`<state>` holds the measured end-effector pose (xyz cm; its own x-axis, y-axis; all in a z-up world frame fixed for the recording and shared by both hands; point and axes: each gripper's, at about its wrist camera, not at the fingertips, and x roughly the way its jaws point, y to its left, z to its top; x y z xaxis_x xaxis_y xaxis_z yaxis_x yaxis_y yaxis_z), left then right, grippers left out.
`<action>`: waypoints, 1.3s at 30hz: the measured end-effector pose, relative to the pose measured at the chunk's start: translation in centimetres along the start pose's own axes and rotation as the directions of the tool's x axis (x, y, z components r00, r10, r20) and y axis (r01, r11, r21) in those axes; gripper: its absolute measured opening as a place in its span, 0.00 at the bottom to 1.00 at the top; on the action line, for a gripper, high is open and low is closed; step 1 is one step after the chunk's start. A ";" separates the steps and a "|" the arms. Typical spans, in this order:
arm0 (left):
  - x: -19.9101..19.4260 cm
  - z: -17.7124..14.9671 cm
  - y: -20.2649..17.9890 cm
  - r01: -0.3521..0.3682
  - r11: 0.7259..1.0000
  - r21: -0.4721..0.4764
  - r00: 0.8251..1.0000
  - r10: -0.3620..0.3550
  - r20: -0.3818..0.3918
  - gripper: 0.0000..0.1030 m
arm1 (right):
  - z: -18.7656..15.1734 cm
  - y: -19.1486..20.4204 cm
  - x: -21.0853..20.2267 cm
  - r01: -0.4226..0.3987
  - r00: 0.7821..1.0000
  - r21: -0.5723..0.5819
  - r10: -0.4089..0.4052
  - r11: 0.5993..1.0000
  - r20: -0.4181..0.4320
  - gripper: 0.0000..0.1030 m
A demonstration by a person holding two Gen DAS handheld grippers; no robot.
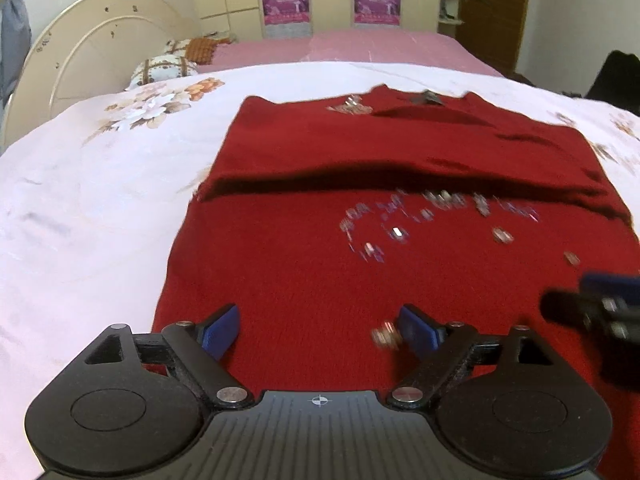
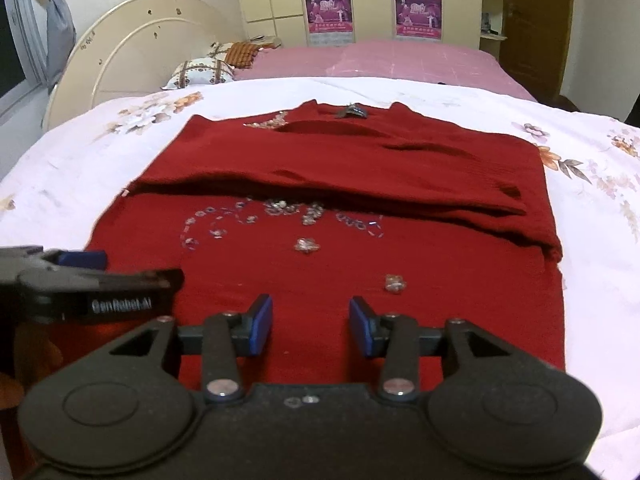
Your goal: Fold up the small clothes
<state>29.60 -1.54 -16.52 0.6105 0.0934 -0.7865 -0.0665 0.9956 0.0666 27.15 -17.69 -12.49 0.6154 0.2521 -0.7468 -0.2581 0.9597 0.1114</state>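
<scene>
A dark red knit sweater (image 1: 304,264) (image 2: 328,280) with shiny beadwork lies flat on the bed. Its sleeves are folded across the chest and its collar points away from me. My left gripper (image 1: 320,322) hovers over the near hem, open wide, with nothing between its blue pads. Over the hem a little further right, my right gripper (image 2: 312,324) is open more narrowly; only the flat cloth below shows between its pads. Each gripper also shows in the other's view: the right gripper (image 1: 580,294) at the right edge, the left gripper (image 2: 120,272) at the left.
The sweater rests on a white floral bedspread (image 1: 92,208) (image 2: 600,240). Beyond it are a pink sheet (image 2: 400,60), patterned pillows (image 2: 204,72) and a cream headboard (image 2: 132,40). A wardrobe with pink posters (image 2: 328,4) and a brown door (image 2: 536,20) stand at the back.
</scene>
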 end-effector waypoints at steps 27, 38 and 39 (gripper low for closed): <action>-2.4 -4.0 0.7 0.091 0.990 0.103 0.993 -0.083 -0.085 0.84 | -6.3 1.8 -3.1 0.217 0.975 0.108 -0.210 0.970 -0.075 0.41; -3.3 -4.4 0.6 0.088 0.988 0.128 0.993 -0.078 -0.083 0.84 | -6.3 3.5 -4.6 0.183 0.983 0.125 -0.179 0.975 -0.043 0.41; -3.5 -4.5 0.6 0.089 0.987 0.131 0.994 -0.079 -0.081 0.84 | -6.3 3.6 -4.7 0.179 0.984 0.127 -0.175 0.976 -0.041 0.41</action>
<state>23.82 -1.29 -16.49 0.5477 0.0135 -0.8366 0.0920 0.9928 0.0762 18.61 -16.20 -12.75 0.6202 0.0748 -0.7809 -0.0473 0.9972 0.0580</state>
